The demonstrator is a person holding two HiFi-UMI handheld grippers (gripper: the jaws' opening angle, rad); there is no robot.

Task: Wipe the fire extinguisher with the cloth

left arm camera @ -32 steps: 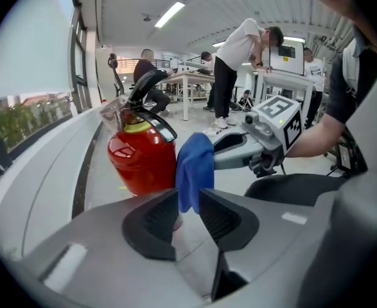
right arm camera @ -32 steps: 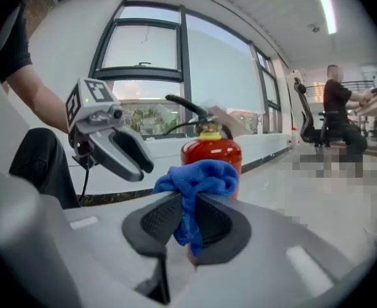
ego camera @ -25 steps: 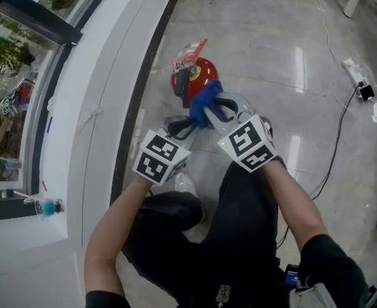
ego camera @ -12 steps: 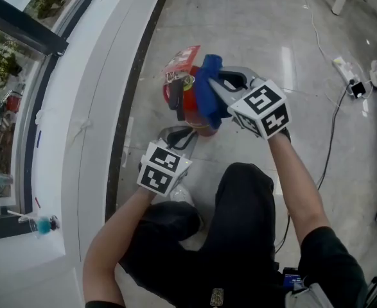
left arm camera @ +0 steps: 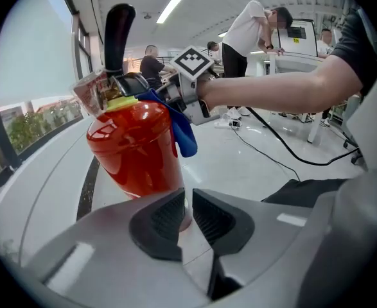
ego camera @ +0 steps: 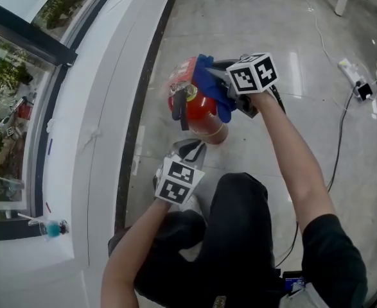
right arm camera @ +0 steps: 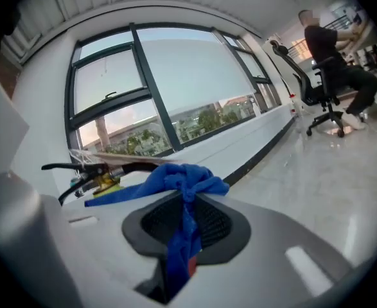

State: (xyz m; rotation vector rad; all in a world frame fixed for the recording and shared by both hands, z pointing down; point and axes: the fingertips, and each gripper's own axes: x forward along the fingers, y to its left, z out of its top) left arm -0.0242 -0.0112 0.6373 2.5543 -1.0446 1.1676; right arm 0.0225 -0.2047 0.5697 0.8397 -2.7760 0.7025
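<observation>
A red fire extinguisher [ego camera: 198, 108] stands on the glossy floor beside the window ledge, with its black handle [ego camera: 180, 111] and a tag on top. My right gripper [ego camera: 219, 85] is shut on a blue cloth [ego camera: 210, 92], which drapes against the upper side of the cylinder. In the right gripper view the cloth [right arm camera: 187, 178] is pinched between the pads, with the extinguisher's valve [right arm camera: 92, 172] just beyond. My left gripper [ego camera: 191, 149] sits low by the extinguisher's foot [left arm camera: 137, 149]. Its jaws are closing to a narrow gap, and nothing shows gripped between them.
A white window ledge [ego camera: 111, 108] with glass behind runs along the left, a small bottle [ego camera: 50, 228] on it. A cable and power strip [ego camera: 355, 76] lie on the floor at right. My knees in black trousers [ego camera: 239, 236] are close below. People and an office chair [right arm camera: 323, 82] are far off.
My right gripper rolled and carried the cloth from the near side of the extinguisher's top up and across to its far right side. The left gripper dropped lower toward the foot.
</observation>
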